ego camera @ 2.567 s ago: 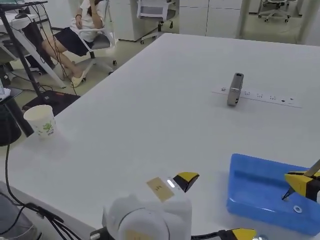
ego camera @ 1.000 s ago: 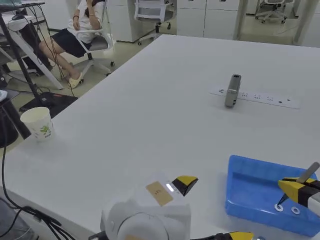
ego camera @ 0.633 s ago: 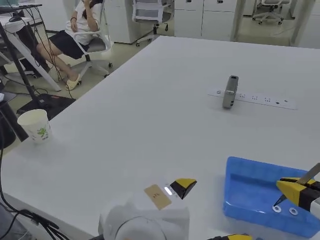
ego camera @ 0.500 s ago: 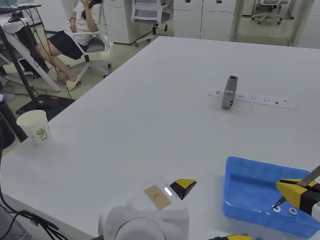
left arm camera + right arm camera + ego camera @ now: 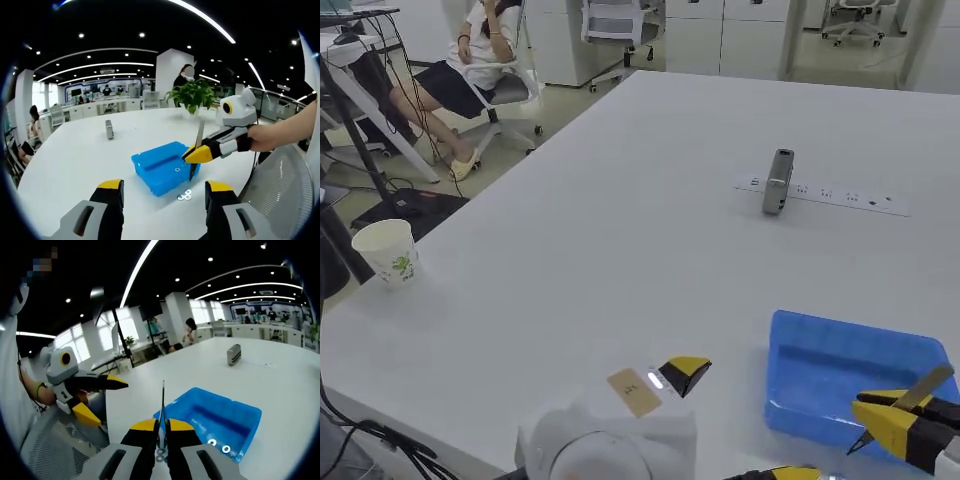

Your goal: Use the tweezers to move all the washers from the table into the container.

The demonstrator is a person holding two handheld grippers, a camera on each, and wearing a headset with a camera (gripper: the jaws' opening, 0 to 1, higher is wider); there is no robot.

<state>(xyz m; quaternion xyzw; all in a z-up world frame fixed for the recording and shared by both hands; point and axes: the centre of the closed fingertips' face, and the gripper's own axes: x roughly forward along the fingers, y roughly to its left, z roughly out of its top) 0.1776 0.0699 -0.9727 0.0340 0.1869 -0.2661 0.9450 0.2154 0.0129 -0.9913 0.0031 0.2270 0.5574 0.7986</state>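
- The right gripper [image 5: 162, 426] has its jaws pressed together on the tweezers [image 5: 163, 400], which stick out forward between the yellow tips as one thin blade.
- In the left gripper view the tweezers slant down from that gripper, and their point hangs at the near rim of the blue container [image 5: 154, 163].
- The left gripper [image 5: 165, 187] holds nothing. Its yellow-tipped jaws stand wide apart, above the white desk [image 5: 620, 220].
- A small tan label [image 5: 633, 385] sits on the left gripper's body beside a lit white spot, but its marks are too small to read.
- The paper cup [image 5: 386, 250], far off to the left gripper's side at the desk edge, bears a green print that I cannot read.
- The markings on the white power strip [image 5: 840, 197] beyond the container are also too faint to read.
- A small cluster of washers [image 5: 184, 195] lies on the desk just outside the container's near wall, just below the tweezers' point and ahead between the left gripper's jaws.
- Two more washers [image 5: 213, 442] lie inside the container by its near wall, just to the right of the right gripper's jaws in its own view.
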